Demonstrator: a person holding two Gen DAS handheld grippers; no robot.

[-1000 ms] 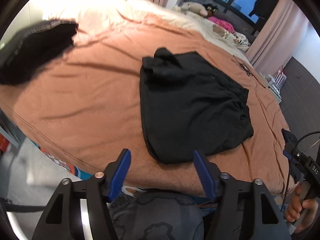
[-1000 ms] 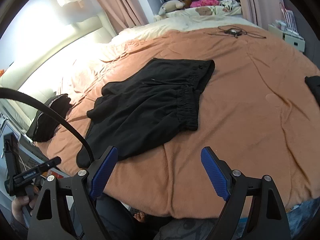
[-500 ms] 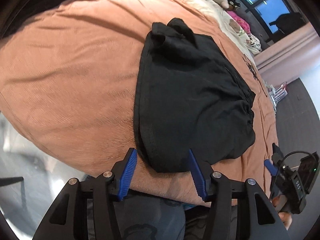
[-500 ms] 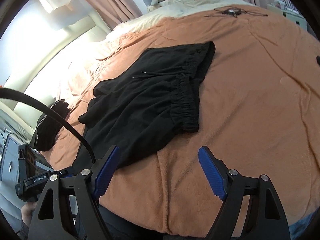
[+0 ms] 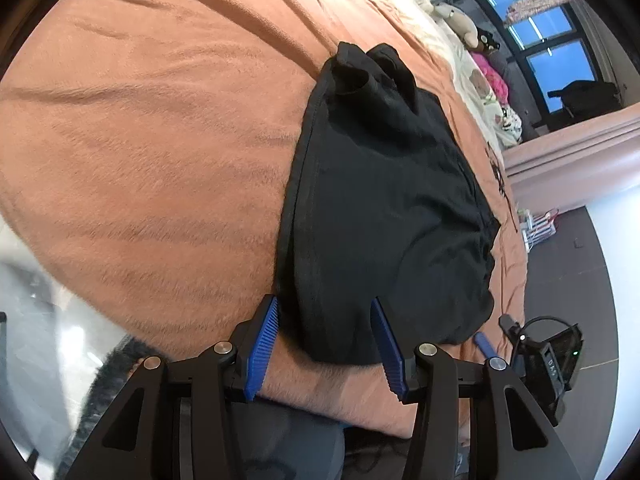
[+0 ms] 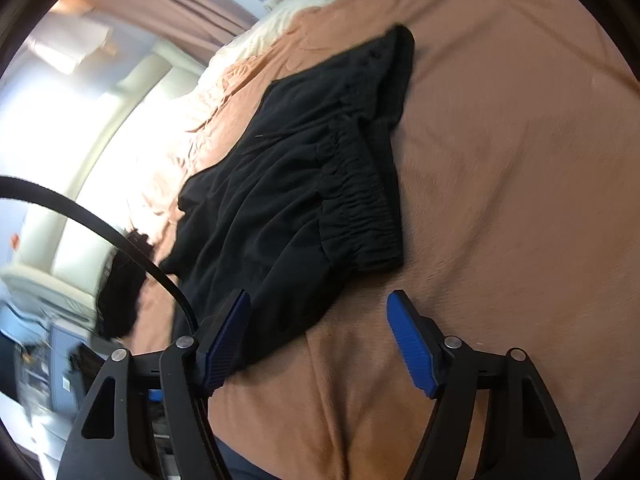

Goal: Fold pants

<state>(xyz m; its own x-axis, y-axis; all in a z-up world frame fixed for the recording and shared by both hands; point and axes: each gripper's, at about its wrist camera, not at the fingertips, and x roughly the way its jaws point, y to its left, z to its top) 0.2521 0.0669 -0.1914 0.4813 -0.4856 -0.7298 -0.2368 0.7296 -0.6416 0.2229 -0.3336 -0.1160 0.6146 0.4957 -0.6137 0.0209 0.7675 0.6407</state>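
Black pants (image 5: 384,208) lie partly folded on an orange-brown bedspread (image 5: 160,152). My left gripper (image 5: 325,334) is open, its blue pads on either side of the pants' near hem corner at the bed's edge. My right gripper (image 6: 320,338) is open, low over the bedspread (image 6: 500,160), its left pad at the near edge of the pants (image 6: 296,196); the elastic waistband (image 6: 360,200) lies just ahead. The right gripper's blue tip also shows at the lower right of the left wrist view (image 5: 484,344).
A second dark garment (image 6: 120,284) lies near the bed's left edge. Stuffed toys (image 5: 460,20) and pillows sit at the far side under a window. A black cable (image 6: 120,240) arcs across the right wrist view. The floor (image 5: 568,260) is beside the bed.
Both grippers have moved down and closer to the pants. The left gripper now straddles the near hem corner; the right gripper has tilted and come up to the pants' near edge.
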